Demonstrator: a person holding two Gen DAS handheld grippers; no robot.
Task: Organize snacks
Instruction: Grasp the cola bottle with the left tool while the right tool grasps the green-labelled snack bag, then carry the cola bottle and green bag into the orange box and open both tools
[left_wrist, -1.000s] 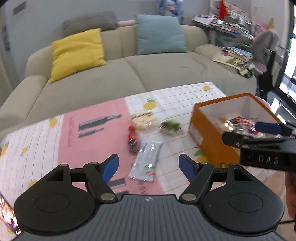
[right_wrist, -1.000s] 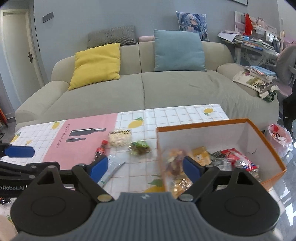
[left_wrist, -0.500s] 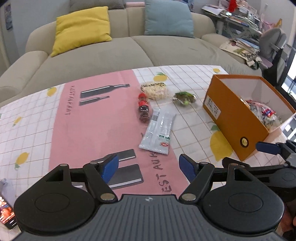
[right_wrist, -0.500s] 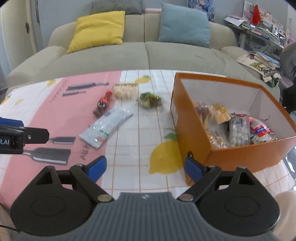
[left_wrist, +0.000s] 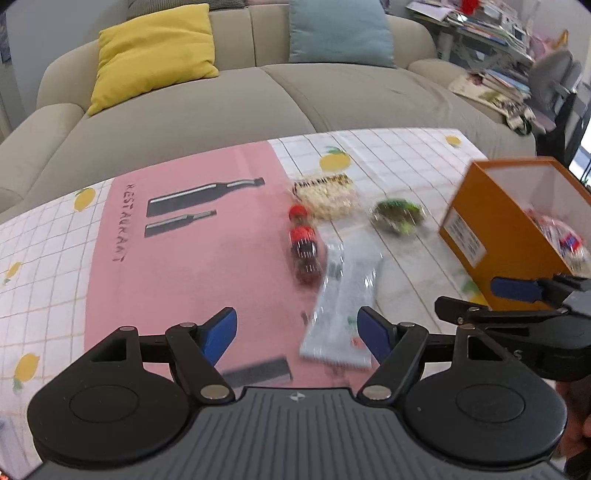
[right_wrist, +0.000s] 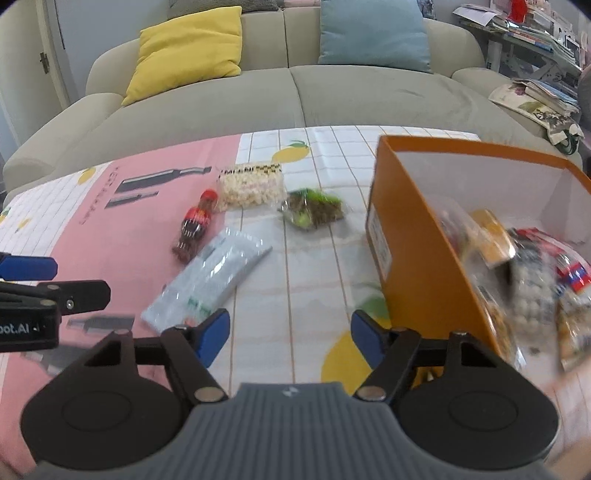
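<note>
both wide apart and empty: left gripper (left_wrist: 297, 330) over pale foil snack pouch (left_wrist: 341, 312), right gripper (right_wrist: 290, 338) just narrowing beside orange cardboard box (right_wrist: 413, 236).

Smeared by motion in the left wrist view: the pale blue packet (left_wrist: 341, 310), the small cola bottle (left_wrist: 303, 245) and the green snack bag (left_wrist: 398, 216), print unreadable on all three. Blurred in the right wrist view, the snacks heaped in the orange box (right_wrist: 399, 236) (kinds hard to separate). Cut off at the right edge there, the box's far end. Cropped at the left edge, the left gripper (right_wrist: 27, 280), one finger and part of a label showing.
</note>
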